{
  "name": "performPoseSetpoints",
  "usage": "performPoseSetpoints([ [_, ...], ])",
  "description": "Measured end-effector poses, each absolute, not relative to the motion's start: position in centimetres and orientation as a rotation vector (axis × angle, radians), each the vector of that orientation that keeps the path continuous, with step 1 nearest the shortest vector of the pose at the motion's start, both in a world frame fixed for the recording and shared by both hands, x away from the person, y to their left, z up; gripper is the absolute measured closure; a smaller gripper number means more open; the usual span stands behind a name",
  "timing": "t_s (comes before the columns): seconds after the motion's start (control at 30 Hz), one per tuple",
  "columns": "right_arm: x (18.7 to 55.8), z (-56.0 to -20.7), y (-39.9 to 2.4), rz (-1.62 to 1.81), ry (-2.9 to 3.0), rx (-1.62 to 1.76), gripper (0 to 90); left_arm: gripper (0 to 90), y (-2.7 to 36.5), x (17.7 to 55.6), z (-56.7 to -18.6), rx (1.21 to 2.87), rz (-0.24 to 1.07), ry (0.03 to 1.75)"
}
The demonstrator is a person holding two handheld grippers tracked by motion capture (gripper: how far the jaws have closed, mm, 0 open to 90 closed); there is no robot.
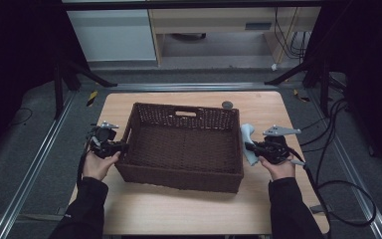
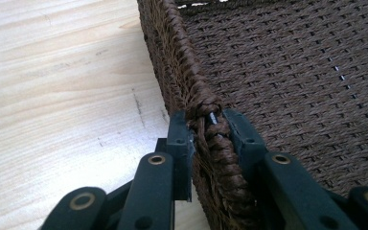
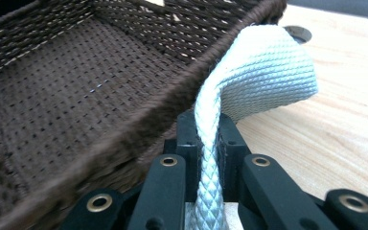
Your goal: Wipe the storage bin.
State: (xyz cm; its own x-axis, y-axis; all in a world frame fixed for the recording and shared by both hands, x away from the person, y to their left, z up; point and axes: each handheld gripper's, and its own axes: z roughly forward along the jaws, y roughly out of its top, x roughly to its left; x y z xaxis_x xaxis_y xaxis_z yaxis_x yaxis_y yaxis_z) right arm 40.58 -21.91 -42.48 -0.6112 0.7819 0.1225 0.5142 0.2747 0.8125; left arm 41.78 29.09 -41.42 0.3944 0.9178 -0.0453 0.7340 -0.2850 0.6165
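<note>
Mid-frame on the desk (image 1: 179,209), one brown wicker basket (image 1: 181,149), left tongs (image 1: 121,147) level, pinching its left rim, right tongs (image 1: 249,147) level at centre right, pinching one pale cloth (image 1: 248,142) beside the basket's right wall.

Blk tongs (image 1: 121,147), brass rivets, blk sleeves (image 1: 87,209)

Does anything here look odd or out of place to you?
Nothing looks spilled or broken. The brown woven basket sits slightly askew on the table. The left gripper clamps its rim, and the right gripper pinches a pale cloth beside the basket, not in it.
</note>
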Motion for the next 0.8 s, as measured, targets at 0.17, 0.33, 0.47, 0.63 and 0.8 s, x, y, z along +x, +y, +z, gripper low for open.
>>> performPoseSetpoints([
  [0.17,40.3,-43.7,-21.1,1.186,2.305,1.182,83.7,72.3,29.2,41.8,-41.4,2.094,0.432,1.403],
  [0.33,39.8,-45.5,-20.8,1.145,2.356,1.226,83.8,65.9,29.3,41.6,-41.4,2.096,0.445,1.397],
  [0.47,39.5,-46.1,-20.8,1.108,2.373,1.251,83.8,60.6,29.4,41.2,-41.2,2.109,0.459,1.382],
  [0.63,38.6,-43.5,-21.6,1.262,2.244,1.193,83.8,59.7,29.6,40.7,-41.3,2.111,0.438,1.382],
  [0.8,37.9,-42.0,-21.6,1.304,2.237,1.144,83.8,65.2,29.4,40.7,-41.5,2.114,0.42,1.386],
])
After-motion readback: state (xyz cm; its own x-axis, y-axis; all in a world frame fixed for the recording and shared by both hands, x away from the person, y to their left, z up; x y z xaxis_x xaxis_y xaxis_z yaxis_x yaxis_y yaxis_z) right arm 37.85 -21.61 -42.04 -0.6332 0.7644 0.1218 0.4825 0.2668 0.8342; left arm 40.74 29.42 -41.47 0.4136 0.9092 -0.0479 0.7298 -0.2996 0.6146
